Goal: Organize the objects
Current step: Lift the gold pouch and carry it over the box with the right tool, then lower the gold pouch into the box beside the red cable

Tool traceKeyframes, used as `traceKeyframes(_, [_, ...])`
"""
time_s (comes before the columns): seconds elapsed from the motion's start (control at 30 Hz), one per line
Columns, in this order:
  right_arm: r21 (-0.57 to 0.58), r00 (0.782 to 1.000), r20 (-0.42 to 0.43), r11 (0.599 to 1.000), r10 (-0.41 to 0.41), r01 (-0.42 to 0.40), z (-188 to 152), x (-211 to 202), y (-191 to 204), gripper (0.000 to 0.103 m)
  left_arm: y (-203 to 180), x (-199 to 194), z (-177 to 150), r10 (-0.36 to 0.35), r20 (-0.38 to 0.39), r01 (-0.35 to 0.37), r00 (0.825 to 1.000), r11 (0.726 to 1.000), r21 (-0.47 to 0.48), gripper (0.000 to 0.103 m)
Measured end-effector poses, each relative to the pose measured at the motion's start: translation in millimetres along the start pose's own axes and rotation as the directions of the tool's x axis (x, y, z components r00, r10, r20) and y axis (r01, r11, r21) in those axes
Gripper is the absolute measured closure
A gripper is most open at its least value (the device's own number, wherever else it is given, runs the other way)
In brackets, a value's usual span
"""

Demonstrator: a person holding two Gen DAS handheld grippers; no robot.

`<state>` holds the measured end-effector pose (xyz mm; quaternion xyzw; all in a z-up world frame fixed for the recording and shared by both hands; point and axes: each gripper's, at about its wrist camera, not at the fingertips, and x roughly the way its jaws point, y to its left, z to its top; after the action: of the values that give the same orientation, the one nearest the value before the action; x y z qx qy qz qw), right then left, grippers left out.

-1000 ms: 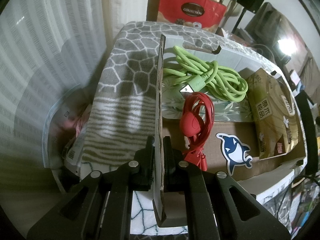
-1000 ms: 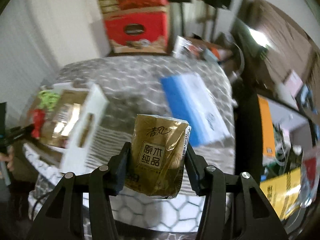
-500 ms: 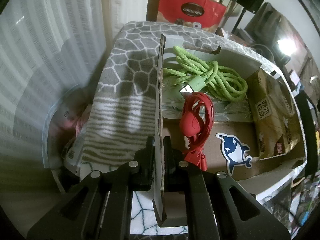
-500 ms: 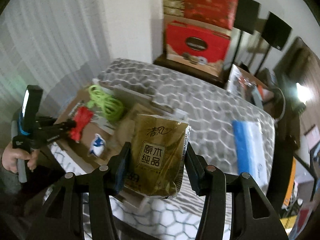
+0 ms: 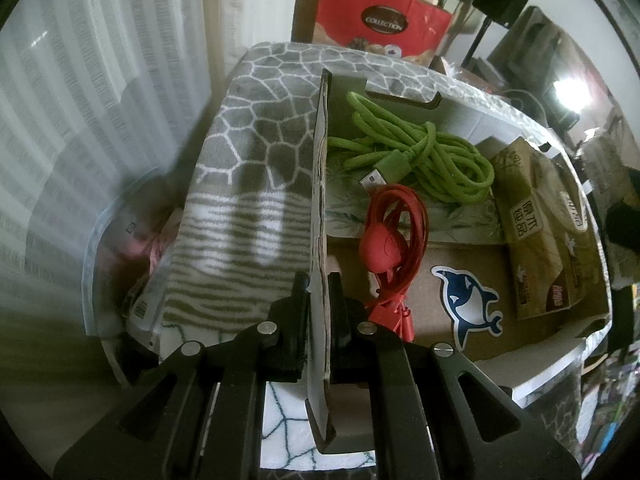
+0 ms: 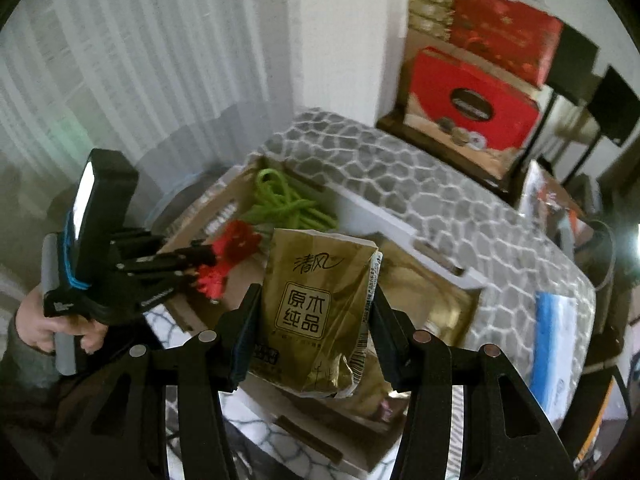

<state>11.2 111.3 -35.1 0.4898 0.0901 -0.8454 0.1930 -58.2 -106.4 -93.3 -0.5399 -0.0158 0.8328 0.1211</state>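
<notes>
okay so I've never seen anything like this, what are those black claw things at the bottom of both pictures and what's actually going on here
Those claws are two hand-held grippers, one in each of a person's hands, each with a wide-angle camera looking along its fingers.

The left-hand camera's picture shows the left gripper pinching the upright side wall of an open cardboard box. Inside lie a coiled bright green cable, a bundled red cable, a gold tissue pack and a blue dolphin sticker.

The right-hand camera's picture shows the right gripper squeezing a second gold tissue pack above that box. The box sits on a grey stone-patterned blanket. At the left you see the person's left hand holding the other gripper.
</notes>
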Motion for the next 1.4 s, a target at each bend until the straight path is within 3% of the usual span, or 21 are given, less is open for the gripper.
traceKeyframes(0.27, [-0.077,0.998,-0.052,0.996,0.044,-0.047,10.9,22.5,15.8,0.051,-0.8,-1.2,-1.0,0.002,-0.001,-0.002,1.0,1.0,0.003,0.096])
traceKeyframes(0.47, [-0.211,0.993,-0.11,0.976,0.035,-0.057,15.0,41.6,34.8,0.051,-1.8,-2.7,-2.4,-0.004,-0.003,0.004,1.0,1.0,0.001,0.096])
traceKeyframes(0.67, [-0.37,0.991,-0.133,0.928,-0.002,-0.048,13.4,56.9,49.5,0.05,-3.1,-2.3,-2.2,-0.016,-0.005,0.016,1.0,1.0,-0.003,0.096])
traceKeyframes(1.0, [-0.532,0.973,-0.219,0.826,0.078,-0.186,2.1,74.0,68.1,0.046,-0.5,-1.4,-0.4,-0.033,-0.013,0.033,0.999,0.999,-0.009,0.096])
traceKeyframes(1.1, [-0.511,0.968,-0.241,0.838,0.074,-0.192,3.2,80.7,63.9,0.043,-0.3,-1.4,-0.3,-0.035,-0.013,0.035,0.999,0.999,-0.01,0.096])
traceKeyframes(1.23, [-0.461,0.965,-0.252,0.867,0.076,-0.189,6.8,87.1,57.3,0.029,-0.6,-0.9,-0.1,-0.034,-0.014,0.034,0.999,0.999,-0.008,0.096])
traceKeyframes(1.4, [-0.445,0.969,-0.24,0.88,0.066,-0.17,6.6,87.6,52.3,0.029,-0.8,-0.9,0.0,-0.034,-0.014,0.034,0.999,0.999,-0.008,0.096])
